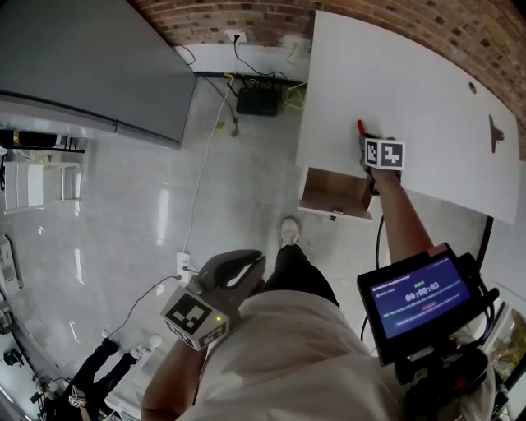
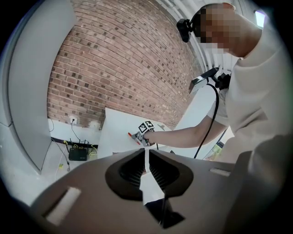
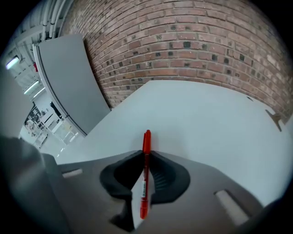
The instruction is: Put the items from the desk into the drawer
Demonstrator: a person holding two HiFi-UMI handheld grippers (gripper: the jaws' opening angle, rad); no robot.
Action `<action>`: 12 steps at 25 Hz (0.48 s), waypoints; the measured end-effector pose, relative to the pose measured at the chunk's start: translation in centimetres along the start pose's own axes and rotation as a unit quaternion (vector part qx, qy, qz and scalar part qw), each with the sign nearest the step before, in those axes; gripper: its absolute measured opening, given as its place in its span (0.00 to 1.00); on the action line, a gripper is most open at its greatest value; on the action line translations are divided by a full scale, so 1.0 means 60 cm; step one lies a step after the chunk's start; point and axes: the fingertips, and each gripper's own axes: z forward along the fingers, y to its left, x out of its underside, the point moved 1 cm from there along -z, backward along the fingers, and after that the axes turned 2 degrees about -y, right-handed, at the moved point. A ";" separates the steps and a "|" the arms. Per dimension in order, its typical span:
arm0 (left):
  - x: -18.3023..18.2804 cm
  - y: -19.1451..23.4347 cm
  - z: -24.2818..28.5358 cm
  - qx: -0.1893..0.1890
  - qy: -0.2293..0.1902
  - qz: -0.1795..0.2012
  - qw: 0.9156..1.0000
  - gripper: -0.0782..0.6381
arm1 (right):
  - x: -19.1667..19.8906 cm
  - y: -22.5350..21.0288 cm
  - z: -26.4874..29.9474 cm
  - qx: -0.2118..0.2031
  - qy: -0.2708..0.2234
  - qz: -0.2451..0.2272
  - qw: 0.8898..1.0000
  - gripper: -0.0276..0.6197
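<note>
Closest to me, my left gripper (image 1: 246, 265) hangs low by my hip over the pale floor (image 1: 148, 205). Its jaws are drawn together with nothing between them. Further out, my right arm reaches across the near edge of the white desk (image 1: 427, 90), and my right gripper (image 1: 366, 141) points down at the desktop. Its jaws are clamped on a red pen (image 3: 145, 170), which runs lengthways between the pads with its tip poking out ahead, at or just over the desk surface. Just beside that gripper, below the desk's edge, the drawer (image 1: 333, 193) stands pulled open, its brown inside showing. Beyond the desk, a black box (image 1: 257, 100) with cables sits on the floor against the brick wall (image 1: 246, 15).
</note>
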 end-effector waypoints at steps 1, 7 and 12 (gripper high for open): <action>-0.004 -0.001 0.003 0.001 0.001 0.001 1.000 0.16 | -0.003 -0.003 0.000 -0.001 -0.005 0.011 1.000 0.11; 0.027 -0.015 -0.036 0.019 0.001 0.006 1.000 0.16 | 0.030 0.030 -0.055 -0.019 -0.053 0.090 0.994 0.11; 0.044 -0.023 -0.045 0.044 0.005 0.018 0.999 0.16 | 0.077 0.059 -0.096 -0.030 -0.075 0.131 0.988 0.11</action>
